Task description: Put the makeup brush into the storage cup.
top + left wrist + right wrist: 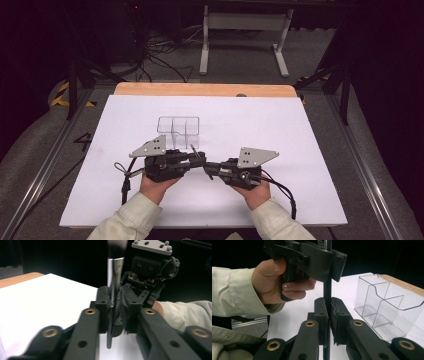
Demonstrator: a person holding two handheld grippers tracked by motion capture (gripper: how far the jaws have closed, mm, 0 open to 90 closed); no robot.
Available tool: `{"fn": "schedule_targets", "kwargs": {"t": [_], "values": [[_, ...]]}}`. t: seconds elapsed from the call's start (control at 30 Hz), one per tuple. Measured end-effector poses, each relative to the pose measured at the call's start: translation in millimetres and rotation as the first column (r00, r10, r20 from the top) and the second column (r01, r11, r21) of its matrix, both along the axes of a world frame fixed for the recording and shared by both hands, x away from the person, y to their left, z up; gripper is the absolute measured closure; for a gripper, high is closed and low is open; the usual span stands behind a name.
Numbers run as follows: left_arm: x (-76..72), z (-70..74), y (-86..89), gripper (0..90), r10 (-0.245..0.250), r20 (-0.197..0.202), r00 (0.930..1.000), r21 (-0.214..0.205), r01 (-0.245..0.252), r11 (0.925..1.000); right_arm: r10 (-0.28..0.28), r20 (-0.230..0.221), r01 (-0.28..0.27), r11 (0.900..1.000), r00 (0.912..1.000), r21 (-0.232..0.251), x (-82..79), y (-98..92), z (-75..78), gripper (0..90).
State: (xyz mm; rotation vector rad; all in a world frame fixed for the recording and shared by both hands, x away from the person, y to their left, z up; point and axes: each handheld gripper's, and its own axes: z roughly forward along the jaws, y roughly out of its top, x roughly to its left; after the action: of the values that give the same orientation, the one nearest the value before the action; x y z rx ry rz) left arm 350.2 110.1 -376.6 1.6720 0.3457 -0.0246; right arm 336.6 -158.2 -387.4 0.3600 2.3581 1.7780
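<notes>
Both sets of fingers (325, 310) clenched on one makeup brush (113, 280), upright between them.

Glossy metal brush ferrule (115, 270); clear smooth plastic organizer (387, 306); matt white table (280, 130).

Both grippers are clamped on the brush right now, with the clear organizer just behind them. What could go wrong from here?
1. The left gripper and right gripper both pinch the thin brush; pulling the hands apart could bend it or slip it.
2. If one lets go carelessly, the brush may swing or drop.
3. The clear organizer stands close behind; a push forward could knock it.
</notes>
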Motion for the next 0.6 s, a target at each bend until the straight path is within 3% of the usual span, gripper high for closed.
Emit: {"fn": "schedule_targets", "kwargs": {"t": [0.33,0.43,0.6], "values": [[0.2,0.8,0.0,83.3,0.007,-0.004,1.0000,0.019,-0.007,0.9998,0.003,-0.013,-0.003,1.0000,0.9999,-0.002,0.9,0.3,-0.5,82.7],[0.5,2.4,2.1,83.4,0.023,0.004,0.9997,0.030,-0.023,0.9993,-0.006,-0.038,0.007,0.9997,0.9993,0.022,1.4,-2.1,1.0,63.9],[2.9,6.6,9.1,83.4,0.051,0.018,0.9985,0.046,-0.052,0.9976,-0.054,-0.017,0.054,0.9982,0.9984,0.025,0.4,-9.4,5.3,48.4]]}}
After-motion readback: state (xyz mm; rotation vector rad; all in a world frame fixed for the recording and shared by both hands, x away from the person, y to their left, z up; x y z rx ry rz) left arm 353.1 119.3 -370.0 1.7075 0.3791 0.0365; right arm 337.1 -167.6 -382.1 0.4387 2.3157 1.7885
